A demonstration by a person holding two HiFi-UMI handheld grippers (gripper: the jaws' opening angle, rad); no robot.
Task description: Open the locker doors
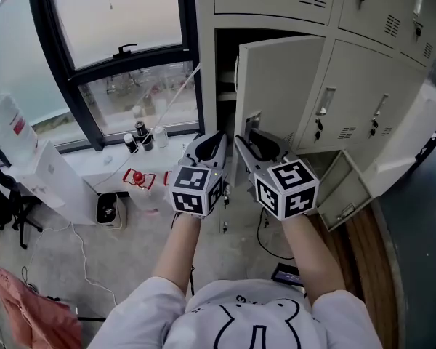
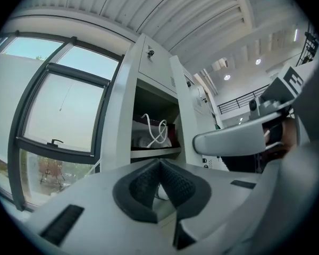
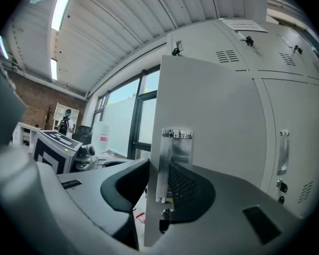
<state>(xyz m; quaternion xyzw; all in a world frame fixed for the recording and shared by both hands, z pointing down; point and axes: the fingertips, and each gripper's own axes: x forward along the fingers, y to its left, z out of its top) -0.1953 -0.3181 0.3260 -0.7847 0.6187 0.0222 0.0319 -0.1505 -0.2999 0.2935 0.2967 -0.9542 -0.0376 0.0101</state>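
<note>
The right tool (image 3: pixel 158 182) clamps the free edge of the half-open locker door (image 3: pixel 212 110) at its metal handle plate (image 3: pixel 175 147). The left tool (image 2: pixel 159 169) is clenched on nothing. The door looks like thin sheet steel: stiff, light and slick, so it should swing easily when pulled at that edge.

The open door (image 1: pixel 280 86) is pale grey metal with a bright latch plate (image 3: pixel 175 158) on its free edge. It is the middle-row one nearest the window (image 1: pixel 123 49) and stands upright, swung well out from its dark compartment. Farther from the window, the shut doors (image 1: pixel 363 104) of that row carry handles, locks and vents. Below them a lower door (image 1: pixel 345 191) is swung out too.
</note>
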